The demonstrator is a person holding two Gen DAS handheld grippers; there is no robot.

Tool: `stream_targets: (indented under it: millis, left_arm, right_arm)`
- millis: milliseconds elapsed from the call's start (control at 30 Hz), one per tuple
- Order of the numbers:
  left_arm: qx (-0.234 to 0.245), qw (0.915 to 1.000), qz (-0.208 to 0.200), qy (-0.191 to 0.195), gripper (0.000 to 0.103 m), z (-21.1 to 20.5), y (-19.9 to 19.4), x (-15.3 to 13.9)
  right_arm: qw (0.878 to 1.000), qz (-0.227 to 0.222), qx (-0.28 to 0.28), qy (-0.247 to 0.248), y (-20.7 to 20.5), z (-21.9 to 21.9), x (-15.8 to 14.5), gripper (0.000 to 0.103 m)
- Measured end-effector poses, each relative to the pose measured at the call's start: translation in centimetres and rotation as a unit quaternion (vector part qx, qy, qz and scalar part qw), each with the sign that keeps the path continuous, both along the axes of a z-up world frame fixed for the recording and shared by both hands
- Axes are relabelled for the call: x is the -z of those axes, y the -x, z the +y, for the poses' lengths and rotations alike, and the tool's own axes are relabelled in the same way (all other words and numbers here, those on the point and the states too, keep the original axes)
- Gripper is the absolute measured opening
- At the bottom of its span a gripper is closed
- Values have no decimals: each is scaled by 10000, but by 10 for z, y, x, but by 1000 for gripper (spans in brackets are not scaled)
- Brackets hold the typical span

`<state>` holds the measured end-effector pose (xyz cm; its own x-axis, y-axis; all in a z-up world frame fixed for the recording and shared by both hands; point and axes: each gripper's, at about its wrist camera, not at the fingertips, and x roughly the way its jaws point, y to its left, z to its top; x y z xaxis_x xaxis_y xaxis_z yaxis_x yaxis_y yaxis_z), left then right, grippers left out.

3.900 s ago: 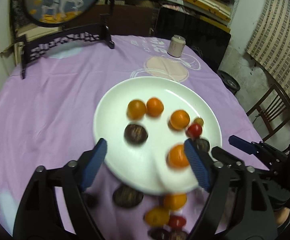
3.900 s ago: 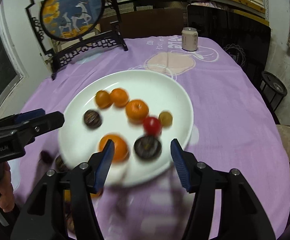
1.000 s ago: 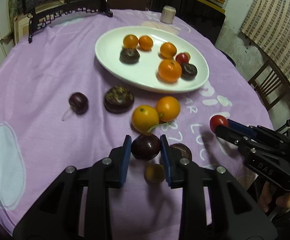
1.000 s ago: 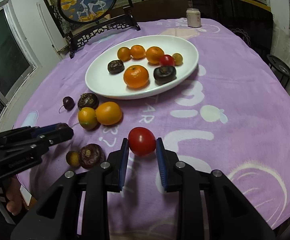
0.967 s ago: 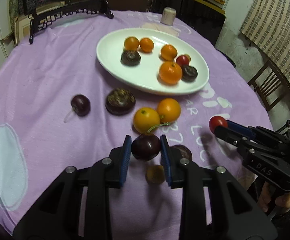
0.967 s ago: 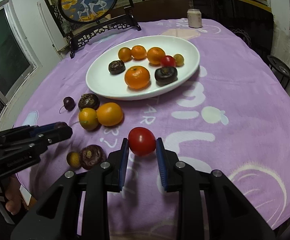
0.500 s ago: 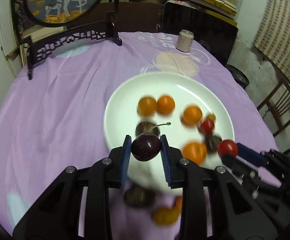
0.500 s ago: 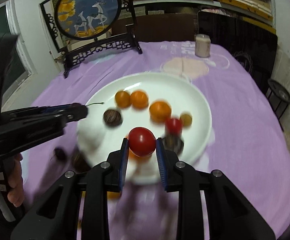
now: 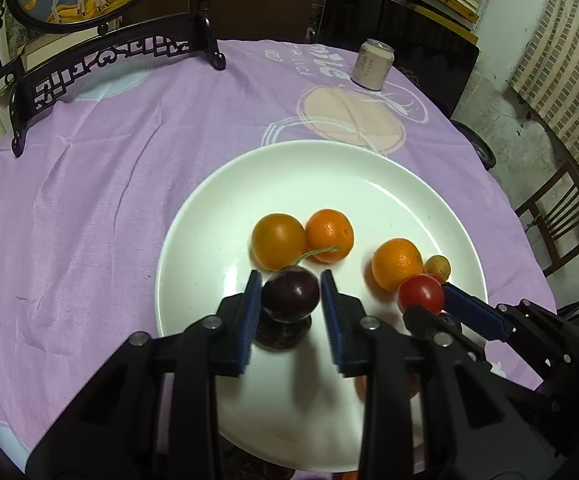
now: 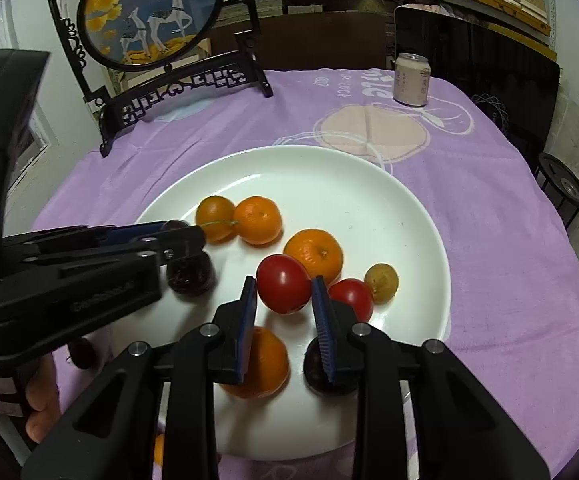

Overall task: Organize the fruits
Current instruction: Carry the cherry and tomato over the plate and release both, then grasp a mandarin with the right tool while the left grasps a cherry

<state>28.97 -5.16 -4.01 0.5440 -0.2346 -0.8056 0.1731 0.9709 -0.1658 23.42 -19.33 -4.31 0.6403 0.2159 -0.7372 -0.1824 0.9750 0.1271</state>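
My left gripper (image 9: 290, 300) is shut on a dark plum (image 9: 290, 293) with a green stem and holds it over the white plate (image 9: 217, 208), above a dark brown fruit (image 9: 281, 334). My right gripper (image 10: 283, 298) is shut on a red tomato (image 10: 282, 283) and holds it over the same plate (image 10: 369, 184). On the plate lie several oranges (image 10: 257, 220), another red tomato (image 10: 351, 298), a small yellow fruit (image 10: 381, 277) and dark fruits (image 10: 187, 274). The right gripper also shows in the left wrist view (image 9: 423, 300), the left gripper in the right wrist view (image 10: 181, 236).
A purple cloth (image 9: 89, 200) covers the round table. A drink can (image 9: 370, 64) stands at the far edge. A framed deer picture on a black stand (image 10: 149, 12) is at the back left. A dark fruit (image 10: 81, 354) lies on the cloth beside the plate. A wooden chair (image 9: 561, 216) stands right.
Both grippers have carried their fruit from the near part of the cloth forward to over the plate and come lower and closer to it. Both stay shut.
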Motion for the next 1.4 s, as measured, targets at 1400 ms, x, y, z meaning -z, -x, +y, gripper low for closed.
stream_targets:
  millis: [1400]
  left_arm:
    - [-1180, 9908, -553, 371, 70, 171, 196, -10]
  right_arm:
    - [9927, 621, -907, 497, 100, 96, 34, 36]
